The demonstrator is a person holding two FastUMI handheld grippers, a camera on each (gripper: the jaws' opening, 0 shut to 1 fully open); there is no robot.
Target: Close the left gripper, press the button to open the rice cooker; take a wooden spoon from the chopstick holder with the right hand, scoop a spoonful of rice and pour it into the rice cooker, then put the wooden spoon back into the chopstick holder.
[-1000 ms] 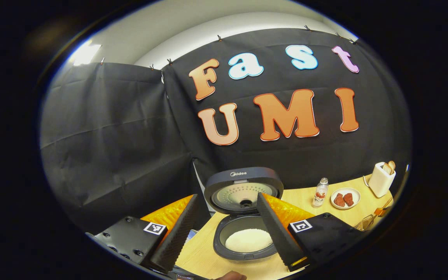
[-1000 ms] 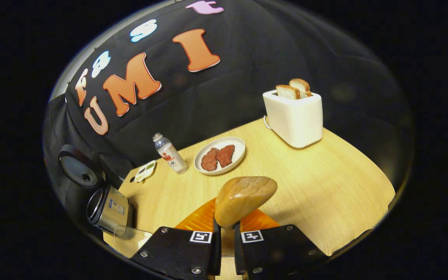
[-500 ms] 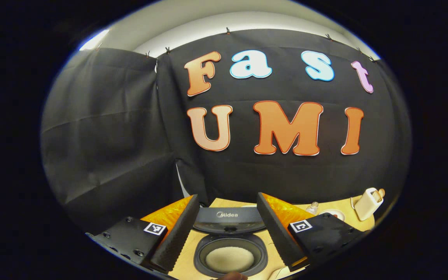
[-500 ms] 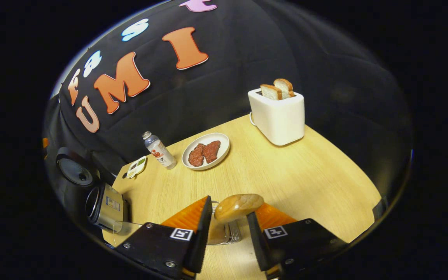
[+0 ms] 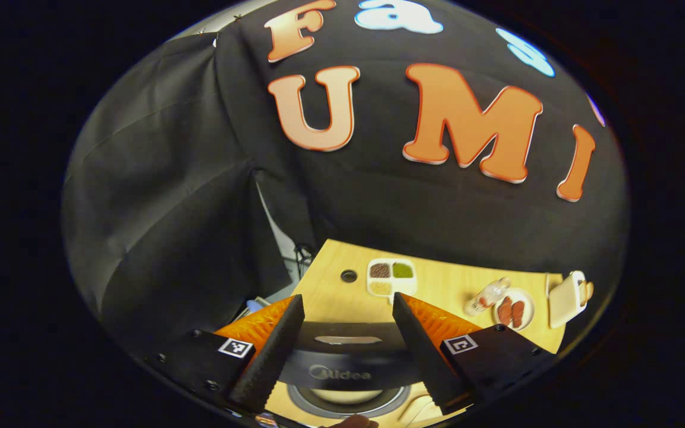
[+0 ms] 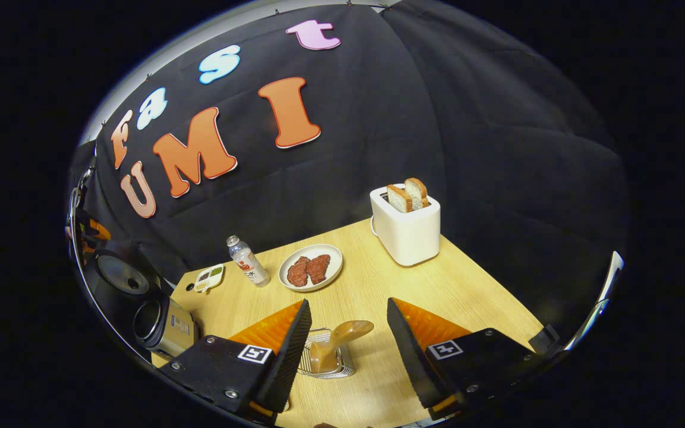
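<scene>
The rice cooker (image 5: 342,359) stands open just under my left gripper (image 5: 346,297), whose fingers are spread apart with nothing between them. Its raised dark lid lies between the fingers, and a sliver of white rice (image 5: 345,396) shows in the pot below. In the right gripper view the wooden spoon (image 6: 348,330) stands bowl-up in the wire chopstick holder (image 6: 326,359) on the table. My right gripper (image 6: 348,303) is open, its fingers on either side of the spoon and apart from it. The open rice cooker (image 6: 152,315) sits at the far left of that view.
On the wooden table (image 6: 473,297) stand a white toaster (image 6: 407,229) with two bread slices, a plate of red meat (image 6: 310,267), a small bottle (image 6: 247,261) and a divided dish (image 5: 391,277) of grains. Black cloth walls close the back and sides.
My right gripper opened, let go of the wooden spoon and drew back, leaving it in the holder. My left gripper, still open, moved forward over the cooker's lid.
</scene>
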